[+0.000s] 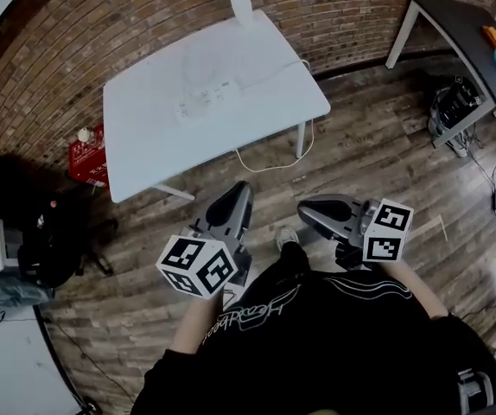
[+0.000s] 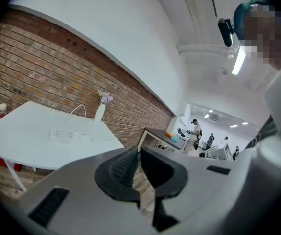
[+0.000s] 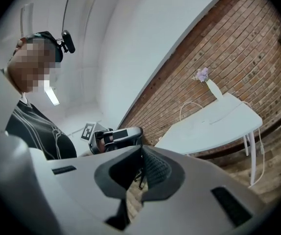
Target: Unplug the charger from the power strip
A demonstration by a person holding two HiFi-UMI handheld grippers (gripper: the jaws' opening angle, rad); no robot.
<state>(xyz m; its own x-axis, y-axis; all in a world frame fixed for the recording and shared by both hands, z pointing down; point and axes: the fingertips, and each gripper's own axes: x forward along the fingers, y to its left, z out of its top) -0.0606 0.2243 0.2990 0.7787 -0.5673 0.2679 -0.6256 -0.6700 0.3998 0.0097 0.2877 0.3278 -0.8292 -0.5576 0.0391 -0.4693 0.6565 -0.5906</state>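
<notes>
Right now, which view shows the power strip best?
Head view: it looks down on the whole power strip on the table. Left gripper view shows it small, at a low angle. Right gripper view shows the table; no strip discernible there.

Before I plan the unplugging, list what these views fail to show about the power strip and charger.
- Head view: power strip too small and washed out on the white table; no charger distinguishable.
- Left gripper view: power strip tiny, sockets unreadable.
- Right gripper view: table seen nearly edge-on; power strip indiscernible.
- Head view: cable runs under the table; end hidden.
</notes>
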